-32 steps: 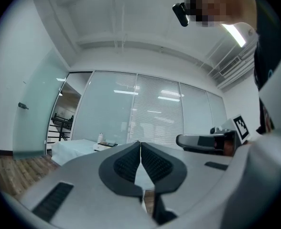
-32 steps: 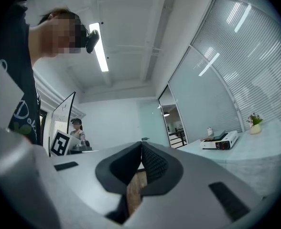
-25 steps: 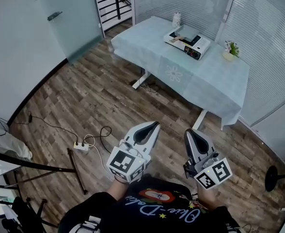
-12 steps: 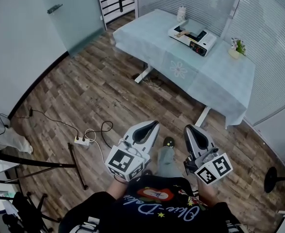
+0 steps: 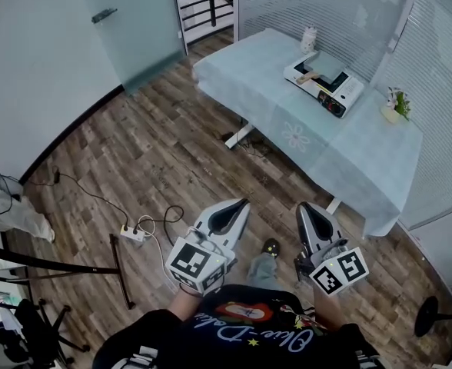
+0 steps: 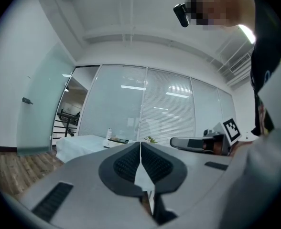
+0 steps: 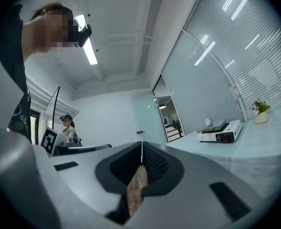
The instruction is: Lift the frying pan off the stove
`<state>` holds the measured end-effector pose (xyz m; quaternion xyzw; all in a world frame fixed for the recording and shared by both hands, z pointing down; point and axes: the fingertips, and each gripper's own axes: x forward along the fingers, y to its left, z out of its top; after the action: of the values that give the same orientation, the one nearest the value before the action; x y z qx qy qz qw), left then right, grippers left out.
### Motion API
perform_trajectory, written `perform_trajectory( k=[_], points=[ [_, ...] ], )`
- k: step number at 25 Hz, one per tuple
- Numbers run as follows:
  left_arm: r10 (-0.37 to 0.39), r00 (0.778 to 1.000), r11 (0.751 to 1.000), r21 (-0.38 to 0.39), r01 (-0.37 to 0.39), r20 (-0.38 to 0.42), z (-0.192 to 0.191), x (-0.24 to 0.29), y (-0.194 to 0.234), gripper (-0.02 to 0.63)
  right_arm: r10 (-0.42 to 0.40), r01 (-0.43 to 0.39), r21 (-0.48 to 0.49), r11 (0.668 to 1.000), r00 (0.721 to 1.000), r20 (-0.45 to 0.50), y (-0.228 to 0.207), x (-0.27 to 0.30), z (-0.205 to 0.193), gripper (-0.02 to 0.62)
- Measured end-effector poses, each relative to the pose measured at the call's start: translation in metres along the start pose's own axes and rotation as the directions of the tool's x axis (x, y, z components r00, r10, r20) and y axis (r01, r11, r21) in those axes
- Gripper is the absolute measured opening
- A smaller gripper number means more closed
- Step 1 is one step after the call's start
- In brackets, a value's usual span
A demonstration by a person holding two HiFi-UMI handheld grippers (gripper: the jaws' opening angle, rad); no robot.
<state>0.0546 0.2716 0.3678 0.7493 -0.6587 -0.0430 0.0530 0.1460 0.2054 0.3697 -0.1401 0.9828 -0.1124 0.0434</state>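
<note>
The white portable stove (image 5: pixel 324 83) stands on the far end of a table draped in pale blue cloth (image 5: pixel 287 118). On it rests a flat grey frying pan (image 5: pixel 327 66) with a wooden handle pointing left. Both grippers are held close to my body, well short of the table, over the wood floor. My left gripper (image 5: pixel 237 204) is shut with nothing between its jaws, and so is my right gripper (image 5: pixel 303 207). In the right gripper view the stove (image 7: pixel 221 132) with the pan (image 7: pixel 221 126) shows far off to the right; in the left gripper view the stove (image 6: pixel 115 140) is tiny.
A white bottle (image 5: pixel 310 38) and a small potted plant (image 5: pixel 397 102) also stand on the table. A power strip (image 5: pixel 132 233) with cables lies on the floor at left, beside dark stand legs (image 5: pixel 117 264). Another person (image 7: pixel 66 125) stands behind.
The head view has shifted so the table and stove sit further right and lower in frame. My foot has come into view between the grippers. Both grippers stay shut.
</note>
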Motion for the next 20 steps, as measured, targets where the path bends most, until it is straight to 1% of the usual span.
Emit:
perform_trajectory(
  k=[5, 9, 16, 20],
  points=[
    [0.000, 1.000, 1.000, -0.016, 0.000, -0.005, -0.001, 0.048, 0.018, 0.007, -0.029, 0.029, 0.033, 0.999, 1.000, -0.003, -0.052, 0.020, 0.004, 0.002],
    [0.008, 1.000, 1.000, -0.030, -0.007, 0.003, -0.001, 0.081, 0.029, 0.008, -0.022, 0.022, 0.037, 0.999, 1.000, -0.003, -0.085, 0.035, 0.008, 0.002],
    [0.026, 0.999, 1.000, -0.015, -0.026, -0.023, -0.003, 0.134, 0.043, 0.008, -0.016, 0.017, 0.069, 0.997, 1.000, -0.010, -0.143, 0.058, 0.012, 0.002],
    [0.038, 0.999, 0.999, -0.014, -0.039, -0.038, 0.002, 0.160, 0.051, 0.008, -0.005, 0.004, 0.087, 0.996, 1.000, 0.008, -0.167, 0.070, 0.022, 0.002]
  ],
)
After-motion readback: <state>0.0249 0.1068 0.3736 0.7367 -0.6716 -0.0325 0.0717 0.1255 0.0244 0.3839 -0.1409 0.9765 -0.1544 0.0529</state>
